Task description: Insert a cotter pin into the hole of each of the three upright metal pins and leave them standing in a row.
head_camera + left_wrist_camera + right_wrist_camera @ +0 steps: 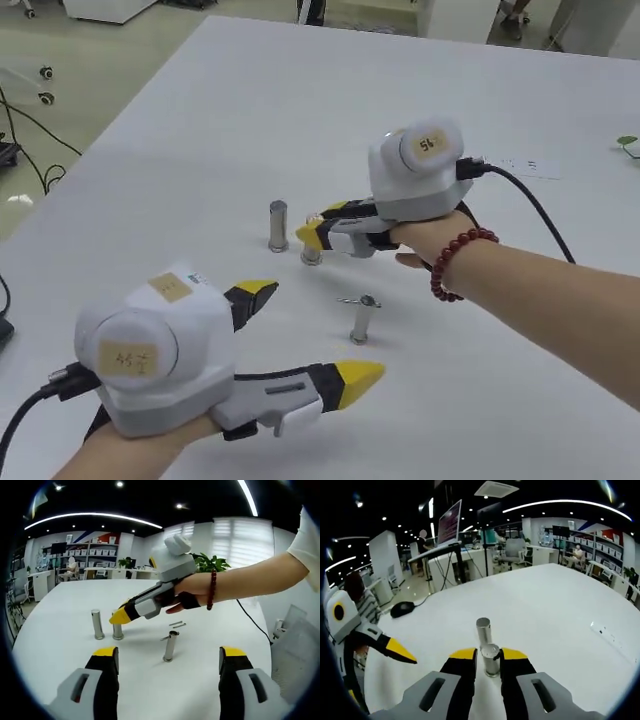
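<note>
**Head view.** Three pins stood on the white counter. The right claw sat low over the middle pin. The far pin was bare. The near pin carried a cotter pin through its hole. The left claw hung apart and held nothing. The handwritten right sticker read roughly "45". The left sticker was not legible.

**Left gripper view.** What looked like two loose cotter pins lay on the counter beyond the near pin.

**Right gripper view.** The right claw appeared clamped on the middle pin, one jaw on either side just below its top. The far pin stood just behind it.

**Judgement.** Keep the middle pin upright and steady with its hole turned toward the left claw. The left claw can then fetch a loose cotter pin and slide it in level. Avoid nudging the far pin.
</note>
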